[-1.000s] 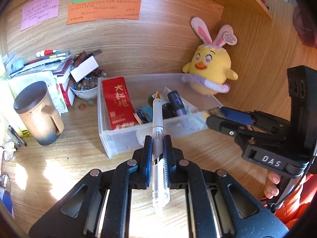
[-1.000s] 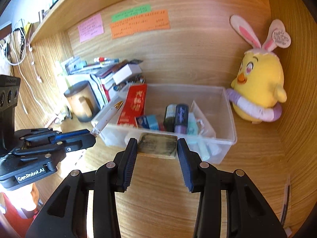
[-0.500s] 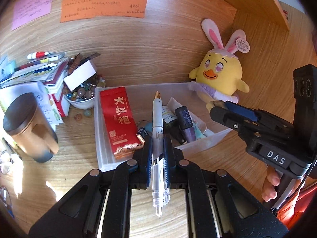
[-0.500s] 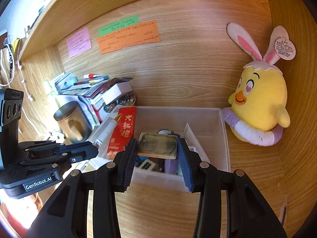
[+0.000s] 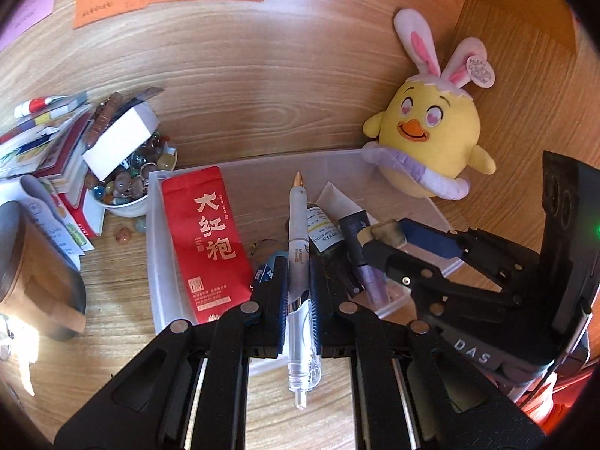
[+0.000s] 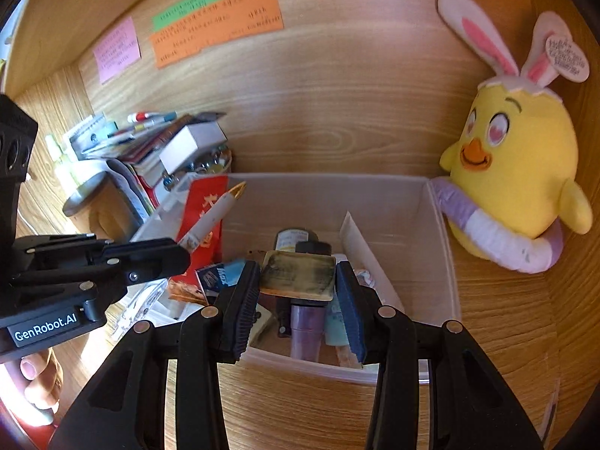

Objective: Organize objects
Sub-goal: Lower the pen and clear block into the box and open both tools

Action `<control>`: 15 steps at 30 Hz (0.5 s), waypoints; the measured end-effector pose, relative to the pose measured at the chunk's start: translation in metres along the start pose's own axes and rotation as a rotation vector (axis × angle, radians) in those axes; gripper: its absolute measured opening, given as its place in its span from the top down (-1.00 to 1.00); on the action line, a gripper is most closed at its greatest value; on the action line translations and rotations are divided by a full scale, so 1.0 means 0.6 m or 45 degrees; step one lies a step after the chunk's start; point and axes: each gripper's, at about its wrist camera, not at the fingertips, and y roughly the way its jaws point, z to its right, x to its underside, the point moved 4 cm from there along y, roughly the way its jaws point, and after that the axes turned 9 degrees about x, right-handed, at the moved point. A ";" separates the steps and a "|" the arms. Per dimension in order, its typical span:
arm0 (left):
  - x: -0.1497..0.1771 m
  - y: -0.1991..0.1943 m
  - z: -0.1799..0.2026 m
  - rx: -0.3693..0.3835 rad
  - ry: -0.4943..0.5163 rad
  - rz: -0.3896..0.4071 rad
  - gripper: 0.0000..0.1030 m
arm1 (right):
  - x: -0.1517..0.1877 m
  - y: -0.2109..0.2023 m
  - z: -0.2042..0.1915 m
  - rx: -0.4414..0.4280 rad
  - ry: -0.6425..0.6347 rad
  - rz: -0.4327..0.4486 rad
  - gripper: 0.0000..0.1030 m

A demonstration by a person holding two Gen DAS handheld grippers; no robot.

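My left gripper [image 5: 298,277] is shut on a white pen with a gold tip [image 5: 298,225], which points forward over the clear plastic bin [image 5: 159,262]. The bin holds a red tea packet [image 5: 210,240], small bottles [image 5: 322,230] and a purple tube [image 5: 369,277]. My right gripper [image 6: 298,292] is shut on a worn tan eraser block [image 6: 298,275], held above the bin's near side [image 6: 337,369]. In the right wrist view the left gripper [image 6: 176,253] and its pen [image 6: 212,217] hang at the left over the bin. In the left wrist view the right gripper [image 5: 378,240] with the eraser [image 5: 384,230] is at the right.
A yellow chick plush with bunny ears [image 6: 513,183] sits right of the bin against the wall. Left of the bin are a bowl of marbles [image 5: 127,183], a stack of books with pens [image 5: 48,138] and a brown mug [image 5: 33,273]. Sticky notes [image 6: 217,26] hang on the back panel.
Both grippers have moved forward over the bin, carrying the pen and the eraser; the bin now lies under the fingers. Neither grip has changed.
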 end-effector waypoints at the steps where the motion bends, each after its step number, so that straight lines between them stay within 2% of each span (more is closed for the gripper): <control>1: -0.001 0.004 -0.002 -0.003 -0.001 -0.006 0.80 | 0.001 0.004 0.000 -0.001 0.001 -0.007 0.26; 11: 0.003 0.036 -0.015 -0.008 -0.027 -0.058 0.80 | 0.012 0.023 -0.004 -0.006 -0.015 -0.051 0.26; 15: 0.005 0.025 -0.009 0.012 -0.018 -0.033 0.80 | 0.016 0.022 -0.008 0.005 -0.027 -0.060 0.26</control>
